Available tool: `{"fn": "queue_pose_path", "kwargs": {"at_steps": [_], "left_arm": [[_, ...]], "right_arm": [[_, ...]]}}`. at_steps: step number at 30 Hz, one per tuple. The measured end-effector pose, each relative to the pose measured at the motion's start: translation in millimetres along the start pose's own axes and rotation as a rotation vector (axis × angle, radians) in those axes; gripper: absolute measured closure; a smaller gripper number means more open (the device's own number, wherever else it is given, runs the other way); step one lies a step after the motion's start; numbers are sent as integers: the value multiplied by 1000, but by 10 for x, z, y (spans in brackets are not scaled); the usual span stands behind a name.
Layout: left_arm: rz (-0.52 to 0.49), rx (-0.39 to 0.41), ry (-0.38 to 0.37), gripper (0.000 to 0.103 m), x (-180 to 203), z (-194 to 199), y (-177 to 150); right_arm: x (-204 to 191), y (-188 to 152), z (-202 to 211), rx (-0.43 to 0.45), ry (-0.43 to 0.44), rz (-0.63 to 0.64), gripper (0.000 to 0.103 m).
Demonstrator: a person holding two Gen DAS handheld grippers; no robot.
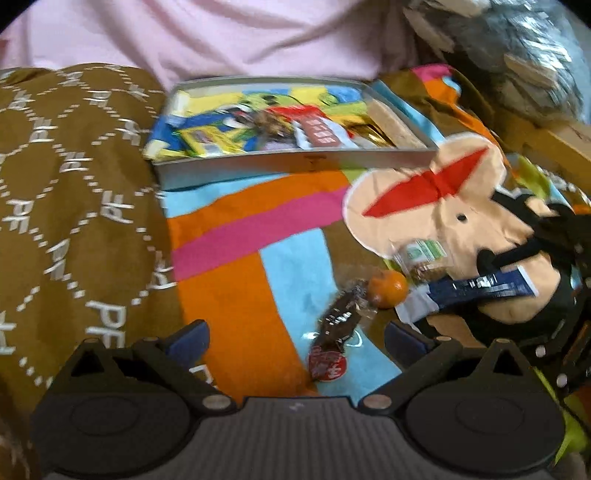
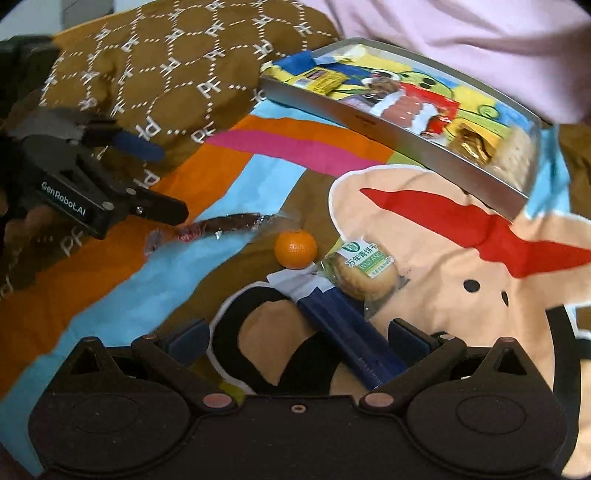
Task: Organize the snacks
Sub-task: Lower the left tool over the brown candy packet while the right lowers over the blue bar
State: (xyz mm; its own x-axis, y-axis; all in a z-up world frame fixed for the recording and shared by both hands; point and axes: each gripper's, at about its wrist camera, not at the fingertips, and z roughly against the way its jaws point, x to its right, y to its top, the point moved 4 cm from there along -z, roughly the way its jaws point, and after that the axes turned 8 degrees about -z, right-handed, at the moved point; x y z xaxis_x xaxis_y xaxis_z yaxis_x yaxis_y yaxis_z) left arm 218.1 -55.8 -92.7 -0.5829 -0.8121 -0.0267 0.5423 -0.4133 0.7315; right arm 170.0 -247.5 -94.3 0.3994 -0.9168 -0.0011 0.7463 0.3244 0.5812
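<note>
A grey tin (image 1: 295, 162) (image 2: 406, 136) holding several bright snack packs sits at the back of the colourful blanket. In front of it lie a dark brown wrapped snack (image 1: 338, 325) (image 2: 236, 223), a small orange (image 1: 388, 288) (image 2: 295, 248), a clear-wrapped biscuit (image 1: 424, 258) (image 2: 365, 273) and a long blue pack (image 1: 480, 288) (image 2: 347, 332). My left gripper (image 1: 295, 343) (image 2: 170, 181) is open, its fingers either side of the brown snack's near end. My right gripper (image 2: 299, 343) is open, low over the blue pack.
A brown patterned cloth (image 1: 74, 203) (image 2: 166, 74) covers the left side. Pink fabric (image 1: 203, 33) (image 2: 480, 40) lies behind the tin. A grey crinkled bag (image 1: 517, 48) sits at the far right. The blanket (image 2: 461, 280) shows a cartoon mouse print.
</note>
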Motion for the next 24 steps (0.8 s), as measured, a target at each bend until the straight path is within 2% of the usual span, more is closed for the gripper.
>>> {"fn": "queue_pose_path", "kwargs": {"at_steps": [5, 8, 11, 14, 18, 24], "left_arm": [[-75, -23, -57, 0, 62, -184, 2], [-95, -53, -111, 0, 102, -299, 9], [-63, -90, -156, 2, 102, -396, -41], [-43, -90, -182, 5, 93, -398, -93], [-36, -111, -188, 15, 86, -383, -89], [111, -138, -219, 45, -5, -356, -77]], "right_arm": [[183, -17, -106, -11, -22, 14, 1], [294, -43, -186, -54, -4, -30, 1], [337, -80, -255, -102, 23, -84, 3], [323, -106, -248, -117, 19, -81, 6], [386, -119, -221, -138, 31, -139, 11], [376, -162, -125, -147, 56, -180, 21]]}}
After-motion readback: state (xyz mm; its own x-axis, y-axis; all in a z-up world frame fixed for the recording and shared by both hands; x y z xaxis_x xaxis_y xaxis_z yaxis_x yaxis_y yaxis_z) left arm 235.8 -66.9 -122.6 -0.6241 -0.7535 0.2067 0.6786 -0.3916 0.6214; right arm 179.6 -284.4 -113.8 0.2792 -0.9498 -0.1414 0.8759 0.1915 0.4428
